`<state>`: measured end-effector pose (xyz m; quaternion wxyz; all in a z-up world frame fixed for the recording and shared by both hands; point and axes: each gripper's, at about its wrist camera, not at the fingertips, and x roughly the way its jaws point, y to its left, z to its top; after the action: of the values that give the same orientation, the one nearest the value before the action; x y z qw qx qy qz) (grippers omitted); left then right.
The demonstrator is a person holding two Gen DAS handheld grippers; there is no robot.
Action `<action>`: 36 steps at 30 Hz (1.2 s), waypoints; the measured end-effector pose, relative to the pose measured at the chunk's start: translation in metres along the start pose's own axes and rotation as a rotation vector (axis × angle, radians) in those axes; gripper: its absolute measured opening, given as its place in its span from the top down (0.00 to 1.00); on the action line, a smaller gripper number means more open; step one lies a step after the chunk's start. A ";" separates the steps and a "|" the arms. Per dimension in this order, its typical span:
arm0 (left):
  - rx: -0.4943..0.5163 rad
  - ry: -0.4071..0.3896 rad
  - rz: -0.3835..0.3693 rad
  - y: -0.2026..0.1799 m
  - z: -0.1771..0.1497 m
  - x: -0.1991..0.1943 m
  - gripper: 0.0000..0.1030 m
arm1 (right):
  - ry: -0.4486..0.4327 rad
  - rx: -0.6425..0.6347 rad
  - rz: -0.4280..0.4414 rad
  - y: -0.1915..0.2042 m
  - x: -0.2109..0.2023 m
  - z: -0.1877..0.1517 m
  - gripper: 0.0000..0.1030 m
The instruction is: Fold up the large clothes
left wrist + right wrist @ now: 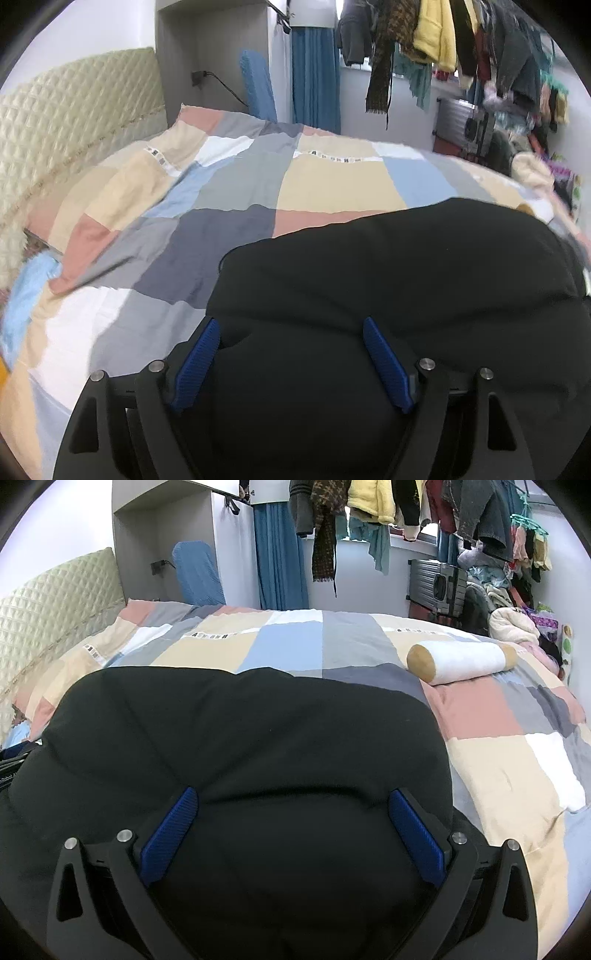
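Observation:
A large black garment [406,266] lies in a thick folded mound on the patchwork bed cover [229,177]. My left gripper [291,325] is open, its blue pads wide apart, right over the garment's near left part. In the right wrist view the same black garment [251,731] fills the near middle. My right gripper [293,797] is open too, its blue pads spread over the garment's near edge. Neither gripper pinches any cloth. The garment's near edge is hidden under both grippers.
A quilted cream headboard [74,110] stands at the left. A white bolster pillow with tan ends [461,661] lies on the bed cover [498,746] at the right. Clothes hang on a rack [406,502] at the back, with a suitcase [436,587] below.

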<state>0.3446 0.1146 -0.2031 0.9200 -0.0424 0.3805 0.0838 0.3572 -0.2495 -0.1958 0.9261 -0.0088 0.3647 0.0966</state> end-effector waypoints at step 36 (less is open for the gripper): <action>0.097 -0.469 -0.053 -0.075 0.013 -0.440 0.07 | -0.549 -0.025 0.156 0.058 -0.394 0.041 0.00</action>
<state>0.0605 -0.0106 0.1182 0.9860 0.0124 0.1586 0.0489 0.0924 -0.2573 0.1038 0.9797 0.0344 0.0988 0.1709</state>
